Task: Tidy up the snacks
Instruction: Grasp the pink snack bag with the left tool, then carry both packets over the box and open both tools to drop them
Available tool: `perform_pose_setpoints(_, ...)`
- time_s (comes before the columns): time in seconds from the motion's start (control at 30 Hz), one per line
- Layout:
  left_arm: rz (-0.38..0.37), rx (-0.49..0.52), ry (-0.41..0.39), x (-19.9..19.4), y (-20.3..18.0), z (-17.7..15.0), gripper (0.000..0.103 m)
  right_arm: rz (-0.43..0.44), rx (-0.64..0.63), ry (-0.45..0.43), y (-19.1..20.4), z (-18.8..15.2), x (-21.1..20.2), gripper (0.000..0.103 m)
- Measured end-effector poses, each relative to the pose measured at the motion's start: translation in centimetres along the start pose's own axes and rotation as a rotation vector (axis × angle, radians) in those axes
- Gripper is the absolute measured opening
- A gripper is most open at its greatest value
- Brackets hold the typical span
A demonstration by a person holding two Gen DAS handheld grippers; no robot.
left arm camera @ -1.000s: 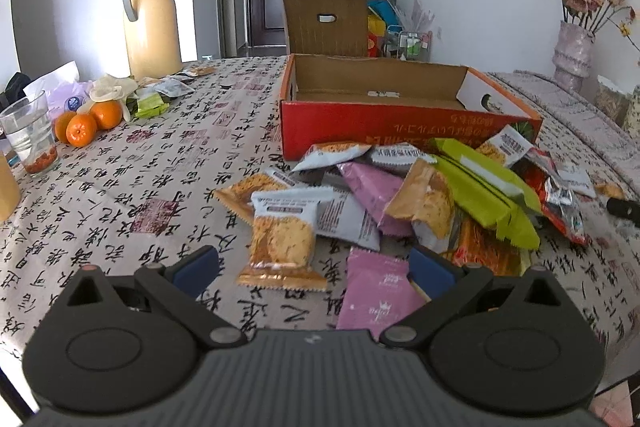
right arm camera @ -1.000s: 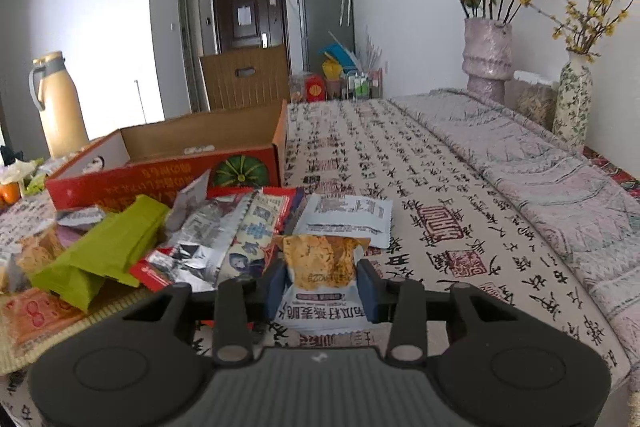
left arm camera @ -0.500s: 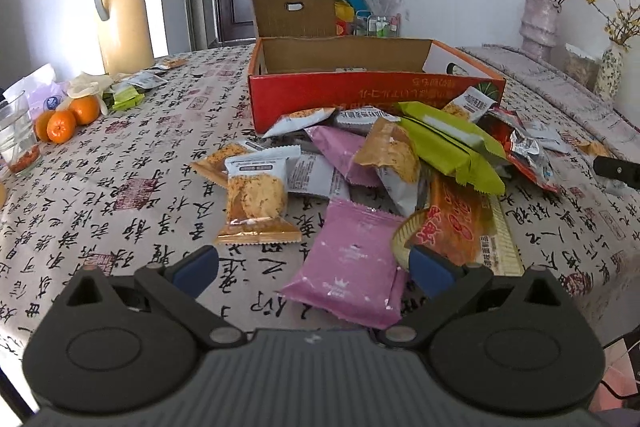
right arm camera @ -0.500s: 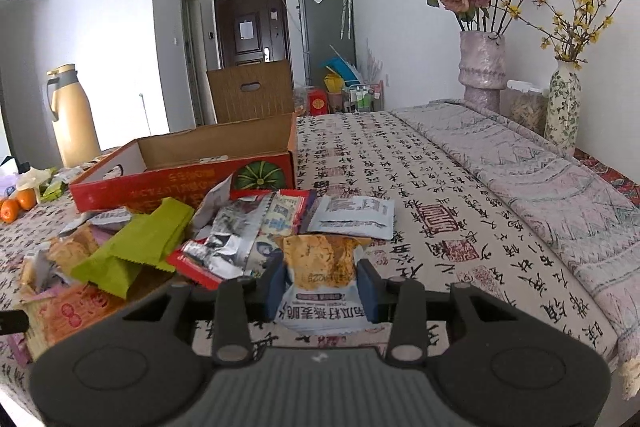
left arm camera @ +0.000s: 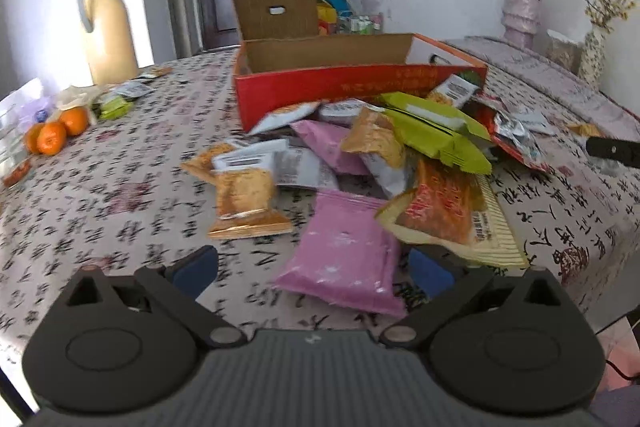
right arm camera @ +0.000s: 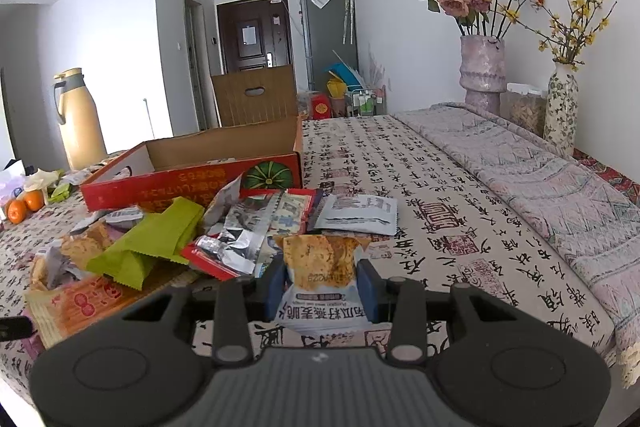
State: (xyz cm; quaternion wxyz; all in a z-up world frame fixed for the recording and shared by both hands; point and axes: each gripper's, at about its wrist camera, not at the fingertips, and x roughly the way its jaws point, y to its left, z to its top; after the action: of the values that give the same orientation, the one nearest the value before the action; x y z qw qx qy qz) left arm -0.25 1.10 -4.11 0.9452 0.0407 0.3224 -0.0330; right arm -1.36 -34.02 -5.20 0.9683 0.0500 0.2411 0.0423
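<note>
The oat cracker packet (right arm camera: pixel 320 277) sits clamped between the blue pads of the right tongs (right arm camera: pixel 321 285), its long axis running away from the camera: the clear end showing the biscuit points toward the snack pile, the white printed end toward the tongs' body. It is held above the patterned surface (right arm camera: pixel 440 187), nearer the camera than the red cardboard box (right arm camera: pixel 192 183) and off its pumpkin-printed corner. Between packet and box lie a grey sachet (right arm camera: pixel 358 215), a crumpled foil wrapper (right arm camera: pixel 240 231) and a green packet (right arm camera: pixel 148 243).

The left tongs (left arm camera: pixel 312 273) are spread wide and grip nothing; a pink packet (left arm camera: pixel 344 255) lies flat on the surface between the pads, untouched, its long axis pointing up toward the box (left arm camera: pixel 340 87). An orange noodle packet (left arm camera: pixel 444 215) overlaps its right edge.
</note>
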Motion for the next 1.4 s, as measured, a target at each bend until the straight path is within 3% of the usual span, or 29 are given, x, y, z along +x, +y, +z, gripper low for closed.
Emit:
perform_pose_setpoints(0.13,-0.008,0.022,0.017,1.9,-1.1,0.3,0.102,0.001,0.002,0.004,0.0,-0.2,0.0,0.038)
perform_pose_setpoints(0.23,-0.025,0.019,0.03,2.9,-1.1,0.5,0.093,0.005,0.0,0.009,0.0,-0.3,0.1,0.038)
perform_pose_setpoints(0.3,-0.045,0.008,0.041,3.3,-0.9,0.5,0.075,0.009,0.0,0.012,0.0,-0.4,0.2,0.038)
perform_pose_setpoints(0.37,-0.074,-0.002,0.033,3.2,-0.7,0.4,0.063,0.014,-0.001,0.015,0.2,-0.4,0.3,0.038)
perform_pose_setpoints(0.6,-0.06,-0.025,0.018,2.4,0.1,0.1,0.063,0.031,-0.011,0.019,0.7,-0.5,0.5,0.038)
perform_pose_setpoints(0.83,-0.023,-0.038,-0.055,0.0,1.0,1.1,0.063,0.041,-0.02,0.004,1.1,-0.2,0.1,0.038)
perform_pose_setpoints(1.13,-0.005,-0.055,-0.143,-1.0,2.0,4.6,0.063,0.057,-0.043,-0.017,2.2,1.3,0.9,0.038)
perform_pose_setpoints(1.4,-0.006,-0.083,-0.194,0.5,2.1,8.5,0.063,0.069,-0.065,-0.044,3.2,3.6,3.1,0.038)
